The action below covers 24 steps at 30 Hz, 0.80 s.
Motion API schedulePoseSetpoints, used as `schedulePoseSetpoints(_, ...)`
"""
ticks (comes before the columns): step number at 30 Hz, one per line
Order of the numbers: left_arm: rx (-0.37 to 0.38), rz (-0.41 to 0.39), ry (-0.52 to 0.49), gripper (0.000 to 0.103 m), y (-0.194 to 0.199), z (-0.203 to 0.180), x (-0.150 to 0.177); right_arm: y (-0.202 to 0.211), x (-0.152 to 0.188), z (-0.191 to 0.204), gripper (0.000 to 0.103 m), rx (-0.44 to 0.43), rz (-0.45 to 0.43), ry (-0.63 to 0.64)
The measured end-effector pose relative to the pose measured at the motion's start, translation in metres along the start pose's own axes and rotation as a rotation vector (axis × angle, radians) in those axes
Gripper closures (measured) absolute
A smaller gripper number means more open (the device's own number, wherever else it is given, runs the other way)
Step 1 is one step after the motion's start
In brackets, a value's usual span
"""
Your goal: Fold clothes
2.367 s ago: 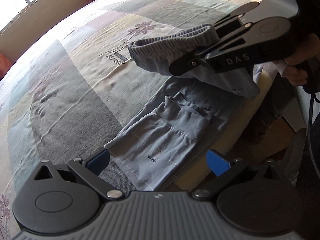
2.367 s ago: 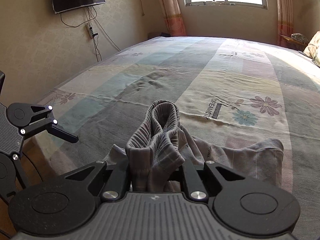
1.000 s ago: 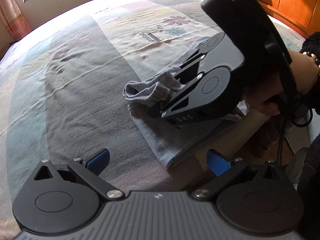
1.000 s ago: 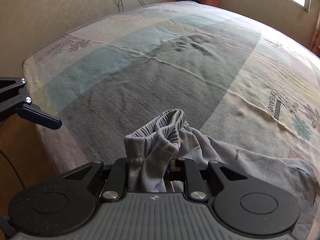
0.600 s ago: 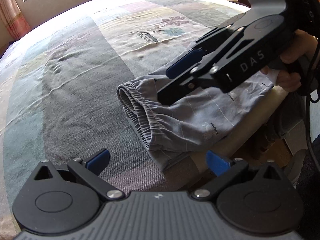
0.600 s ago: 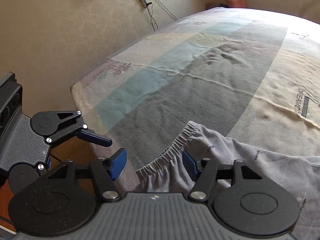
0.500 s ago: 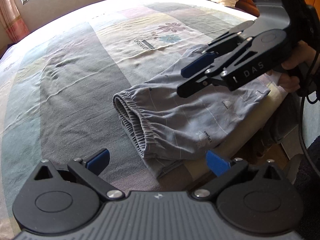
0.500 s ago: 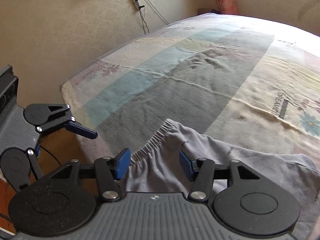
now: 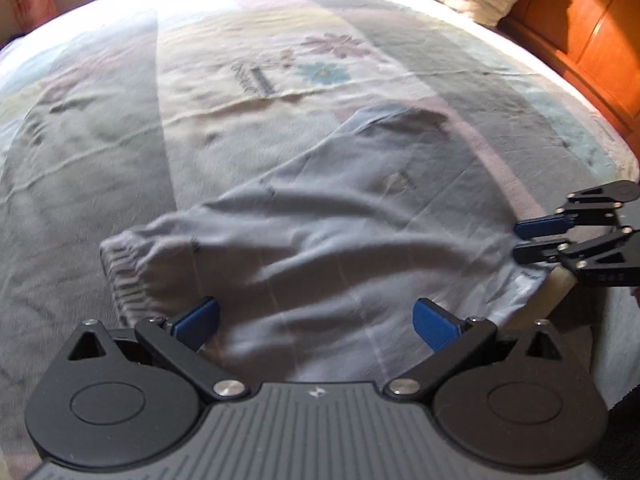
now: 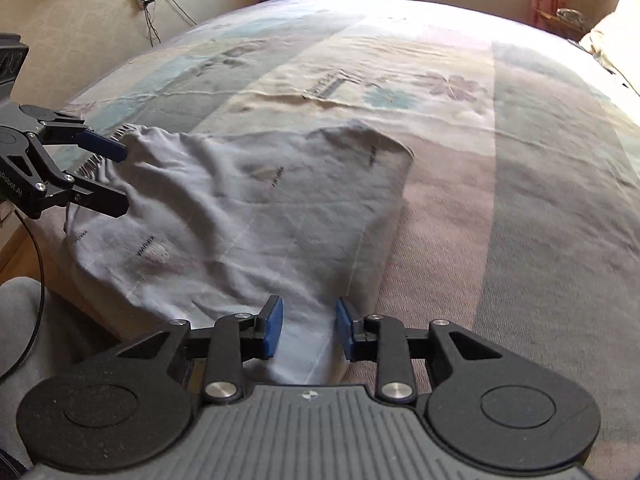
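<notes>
Both wrist cameras look steeply down, close, sharing the folded trousers (image 9: 320, 240) from opposite ends.

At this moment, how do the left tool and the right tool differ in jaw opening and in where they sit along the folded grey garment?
The left tool has its jaws spread wide, while the right tool has a narrow gap and is closing. The left tool sits at the gathered elastic end of the grey garment; the right tool sits at the opposite end, by the bed edge. Both have cloth between their blue pads with no clamp visible, and both point downward at the garment.
</notes>
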<state>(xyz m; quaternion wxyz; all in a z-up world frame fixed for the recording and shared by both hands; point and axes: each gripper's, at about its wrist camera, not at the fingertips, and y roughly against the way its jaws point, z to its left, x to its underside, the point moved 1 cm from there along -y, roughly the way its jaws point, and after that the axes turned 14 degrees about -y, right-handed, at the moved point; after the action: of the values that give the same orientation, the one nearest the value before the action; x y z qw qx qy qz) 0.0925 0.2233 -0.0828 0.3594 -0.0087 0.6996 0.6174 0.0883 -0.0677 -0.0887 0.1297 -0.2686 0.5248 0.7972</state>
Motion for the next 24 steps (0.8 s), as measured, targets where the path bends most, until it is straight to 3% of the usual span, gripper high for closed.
schedulePoseSetpoints(4,-0.007,-0.003,0.082,0.001,0.013,0.010,0.019,0.015,-0.007,-0.011,0.071,-0.038,-0.048,-0.010)
schedulePoseSetpoints(8,-0.066,-0.042,0.010,0.001,0.030,-0.008,-0.008,0.010,-0.045,-0.010,0.071,-0.087,-0.123,-0.012)
schedulePoseSetpoints(12,-0.022,-0.032,-0.007,0.001,0.009,-0.019,-0.028,-0.018,-0.081,-0.001,0.071,-0.120,-0.150,-0.027)
schedulePoseSetpoints(16,-0.040,0.033,0.102,0.001,-0.019,-0.002,-0.010,-0.062,-0.100,-0.017,0.072,-0.054,-0.117,-0.078)
schedulePoseSetpoints(18,-0.024,-0.014,0.157,0.001,-0.014,0.010,-0.001,-0.073,-0.105,-0.030,0.095,-0.008,-0.116,-0.103)
schedulePoseSetpoints(19,-0.024,-0.030,0.185,0.001,-0.009,0.015,0.001,-0.068,-0.108,-0.034,0.096,-0.009,-0.128,-0.117)
schedulePoseSetpoints(21,-0.036,-0.040,0.219,0.001,0.000,0.022,-0.001,-0.059,-0.113,-0.043,0.086,-0.010,-0.152,-0.145)
schedulePoseSetpoints(24,-0.022,-0.072,0.189,0.001,0.002,0.021,-0.009,-0.037,-0.112,-0.042,0.084,-0.078,-0.163,-0.153)
